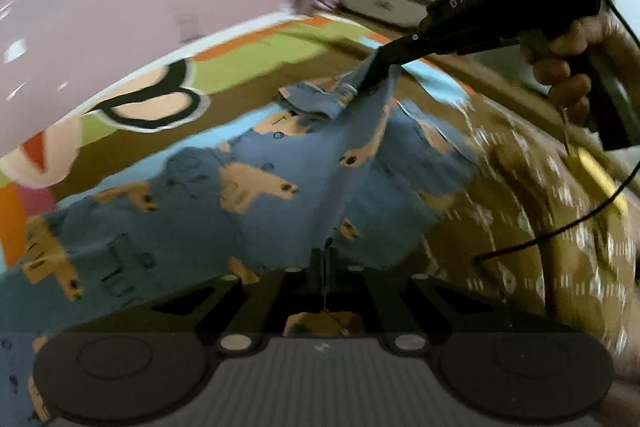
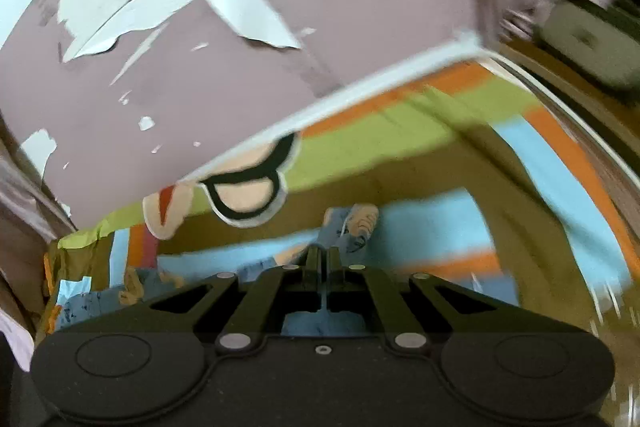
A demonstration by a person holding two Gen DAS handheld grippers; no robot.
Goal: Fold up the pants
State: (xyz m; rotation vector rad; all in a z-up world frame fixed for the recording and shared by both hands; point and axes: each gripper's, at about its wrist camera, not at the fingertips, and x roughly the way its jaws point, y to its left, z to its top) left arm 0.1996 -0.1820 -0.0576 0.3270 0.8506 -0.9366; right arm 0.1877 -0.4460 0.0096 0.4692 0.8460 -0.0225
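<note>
One pair of blue pants [image 1: 280,195] with tan animal prints lies on a bedsheet [image 1: 256,55] striped in green, orange, light blue and brown, bearing one large cartoon figure [image 1: 156,103] near the edge that meets the wall. In the left wrist view most of the pants spreads flat across the middle of the sheet, while one part is pulled up into a taut ridge running between the two grippers.

The left gripper [image 1: 325,255] has its jaws pressed together on the near end of that ridge, the cloth pinched between them. The right gripper [image 1: 362,83] shows in the same view from the side, its jaws pinching the far, bunched end of the pants and lifting it off the sheet. A hand [image 1: 568,67] grips its handle at the upper right, and a thin black cable [image 1: 580,219] trails below.

The right wrist view shows far less of the pants [image 2: 352,227]: only a small bunch sticking up just past the right gripper [image 2: 322,259], whose jaws are closed on it, plus a strip at the lower left. It shows more of the pink wall [image 2: 200,75] with its peeling white patches, and the sheet's far corner. Only the left view shows a brown patterned cloth [image 1: 560,227] at the right. Both views are motion-blurred.
</note>
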